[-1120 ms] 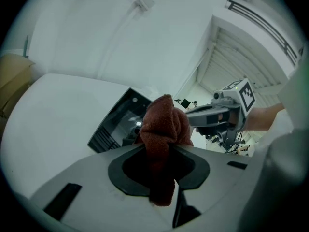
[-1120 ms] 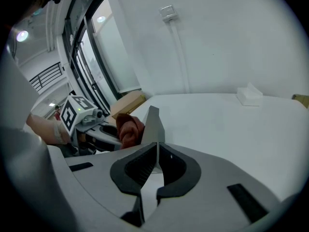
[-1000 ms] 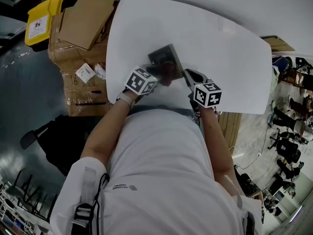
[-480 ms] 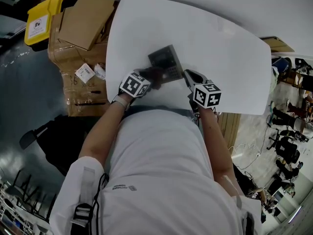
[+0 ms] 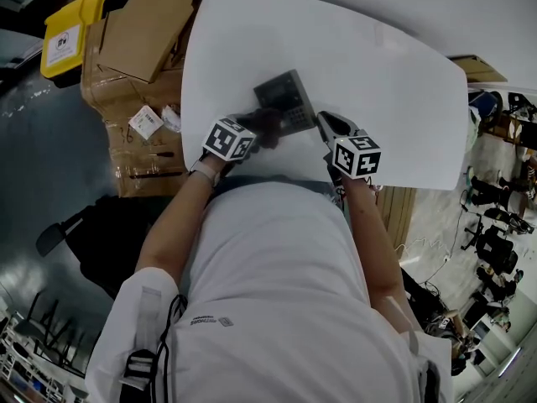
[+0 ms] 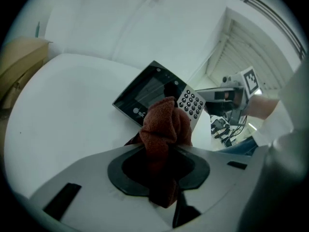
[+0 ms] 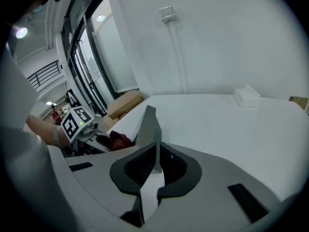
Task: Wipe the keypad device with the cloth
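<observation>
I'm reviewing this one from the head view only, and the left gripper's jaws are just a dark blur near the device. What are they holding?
Observer: The left gripper view shows the left gripper clamped on a bunched reddish-brown cloth.
Operator: And the right gripper?
Observer: Its own view shows the right gripper shut on the thin edge of the keypad device, seen edge-on.
Operator: Which part of the device is nearest the cloth?
Observer: The cloth's tip overlaps the near edge, where the dark screen meets the keypad buttons.
</observation>
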{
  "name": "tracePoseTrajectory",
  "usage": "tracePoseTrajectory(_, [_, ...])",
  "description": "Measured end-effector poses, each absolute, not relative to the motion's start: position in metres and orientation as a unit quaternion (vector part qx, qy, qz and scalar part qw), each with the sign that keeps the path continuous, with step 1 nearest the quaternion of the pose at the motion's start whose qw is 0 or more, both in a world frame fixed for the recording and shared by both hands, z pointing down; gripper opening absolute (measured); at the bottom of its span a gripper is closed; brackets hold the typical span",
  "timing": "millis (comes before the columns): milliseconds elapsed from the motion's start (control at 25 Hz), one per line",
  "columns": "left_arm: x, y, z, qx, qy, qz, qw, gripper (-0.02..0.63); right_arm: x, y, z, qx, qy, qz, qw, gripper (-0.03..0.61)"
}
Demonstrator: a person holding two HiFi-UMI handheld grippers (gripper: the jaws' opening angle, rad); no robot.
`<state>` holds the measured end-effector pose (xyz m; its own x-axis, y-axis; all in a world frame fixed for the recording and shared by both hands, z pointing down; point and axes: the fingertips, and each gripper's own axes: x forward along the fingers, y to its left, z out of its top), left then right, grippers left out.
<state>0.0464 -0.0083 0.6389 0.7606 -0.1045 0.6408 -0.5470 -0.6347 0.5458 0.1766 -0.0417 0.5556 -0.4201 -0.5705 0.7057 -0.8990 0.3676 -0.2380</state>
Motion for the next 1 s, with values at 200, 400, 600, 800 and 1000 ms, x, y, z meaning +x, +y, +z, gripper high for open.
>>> tracePoseTrajectory(200, [0.064, 0.005, 0.602, 0.873, -0.149, 0.245, 0.395, 0.098, 0.185, -0.034, 0.559, 0.472, -0.779, 0.306, 0.279, 0.035])
tracePoseTrajectory(400, [0.096, 0.0, 0.56, 0.889, -0.113, 0.178, 0.407, 0.098, 0.187, -0.029, 0.559, 0.469, -0.778, 0.31, 0.28, 0.035])
tracePoseTrajectory(600, [0.122, -0.015, 0.526, 0.908, -0.087, 0.127, 0.39, 0.098, 0.187, -0.026, 0.558, 0.467, -0.779, 0.311, 0.279, 0.035])
tracePoseTrajectory(800, [0.143, -0.025, 0.517, 0.909, -0.071, 0.109, 0.396, 0.098, 0.187, -0.028, 0.554, 0.466, -0.783, 0.309, 0.272, 0.035])
tracePoseTrajectory(1000, [0.146, -0.026, 0.523, 0.904, -0.067, 0.105, 0.41, 0.097, 0.186, -0.028, 0.555, 0.467, -0.783, 0.31, 0.269, 0.035])
